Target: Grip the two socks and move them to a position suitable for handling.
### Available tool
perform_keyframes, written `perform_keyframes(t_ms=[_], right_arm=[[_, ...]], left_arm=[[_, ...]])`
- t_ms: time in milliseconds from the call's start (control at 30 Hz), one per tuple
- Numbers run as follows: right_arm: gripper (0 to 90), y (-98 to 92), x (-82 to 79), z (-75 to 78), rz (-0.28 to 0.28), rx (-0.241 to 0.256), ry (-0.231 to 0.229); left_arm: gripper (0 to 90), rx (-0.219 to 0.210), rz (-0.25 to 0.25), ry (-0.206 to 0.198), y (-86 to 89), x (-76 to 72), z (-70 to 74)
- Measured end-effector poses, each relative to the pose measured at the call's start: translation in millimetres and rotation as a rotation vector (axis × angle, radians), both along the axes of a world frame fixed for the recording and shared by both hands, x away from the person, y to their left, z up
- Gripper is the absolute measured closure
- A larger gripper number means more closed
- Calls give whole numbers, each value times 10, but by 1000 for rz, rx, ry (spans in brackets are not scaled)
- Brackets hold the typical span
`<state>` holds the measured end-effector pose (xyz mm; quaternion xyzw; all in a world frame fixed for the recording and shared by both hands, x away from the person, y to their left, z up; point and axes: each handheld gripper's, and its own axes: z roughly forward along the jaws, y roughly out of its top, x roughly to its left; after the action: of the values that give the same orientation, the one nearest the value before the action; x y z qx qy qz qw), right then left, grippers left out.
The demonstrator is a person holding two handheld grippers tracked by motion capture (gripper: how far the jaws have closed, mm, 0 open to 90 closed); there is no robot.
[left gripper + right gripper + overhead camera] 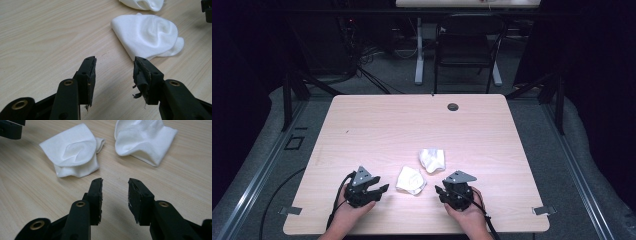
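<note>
Two white ankle socks lie crumpled near the front middle of the wooden table [377, 125]. The nearer sock [410, 180] [147, 37] [73, 153] rests between my two grippers. The farther sock [432, 160] [142, 3] [143, 140] lies just behind it, to the right. My left gripper [381, 191] [115, 67] sits left of the nearer sock, open and empty, jaws pointing at it. On the other side, my right gripper [441, 192] [115, 187] is open too, with nothing between its jaws, a short way from both socks.
A round cable hole [453, 106] sits near the table's far edge. Behind the table stand a black chair [467, 45] and a white desk leg [419, 50]. Cables trail from both grippers over the front edge.
</note>
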<state>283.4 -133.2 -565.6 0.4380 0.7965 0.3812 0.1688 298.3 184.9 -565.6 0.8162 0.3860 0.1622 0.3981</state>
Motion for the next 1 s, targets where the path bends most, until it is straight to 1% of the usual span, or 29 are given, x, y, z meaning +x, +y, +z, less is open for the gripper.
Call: perform_keyframes(t_ms=[33, 133, 167, 200, 233, 300, 333, 367, 400, 467, 567, 667, 700, 767, 833, 867, 967, 1000], right_arm=[[640, -3, 1, 1, -1, 2, 3], [644, -14, -2, 13, 1, 6, 3], [648, -14, -6, 16, -2, 19, 1], [652, -26, -6, 25, 2, 11, 2], [657, -30, -6, 24, -9, 22, -4], [672, -46, -5, 31, -14, 24, 1], [672, -46, -5, 31, -14, 24, 1], [675, -49, -4, 34, -17, 28, 2], [683, -62, 2, 42, -13, 24, 5], [685, -66, 7, 42, -19, 34, 3], [695, -79, 10, 44, -18, 37, 11], [702, -80, 10, 45, -19, 40, 12], [704, -83, 10, 46, -18, 37, 12], [705, -84, 9, 47, -18, 36, 12], [706, -85, 9, 46, -20, 40, 10], [708, -87, 11, 46, -20, 40, 12], [713, -97, 13, 49, -19, 42, 13], [714, -98, 12, 50, -21, 42, 12]], left_arm=[[543, 5, 2, -1, -4, -3, 5], [546, -6, -2, -3, -15, -5, 19], [546, -12, 1, -1, -23, -4, 26], [548, -11, -6, -1, -26, 2, 34], [553, -18, -12, 0, -41, 9, 40], [568, -25, -16, 2, -97, 32, 65], [570, -25, -16, 2, -97, 32, 65], [570, -17, -20, 1, -127, 46, 81], [573, -19, -20, 1, -145, 52, 85], [581, -23, -26, 5, -187, 61, 90], [593, -12, -37, 10, -256, 91, 91], [614, -11, -39, 13, -310, 114, 91], [635, -13, -43, 18, -329, 124, 95], [641, -14, -47, 18, -372, 146, 105], [669, -14, -46, 9, -405, 160, 111], [669, -9, -49, 10, -421, 167, 115], [705, -4, -58, 13, -472, 181, 106], [705, 6, -64, 11, -482, 183, 104]])
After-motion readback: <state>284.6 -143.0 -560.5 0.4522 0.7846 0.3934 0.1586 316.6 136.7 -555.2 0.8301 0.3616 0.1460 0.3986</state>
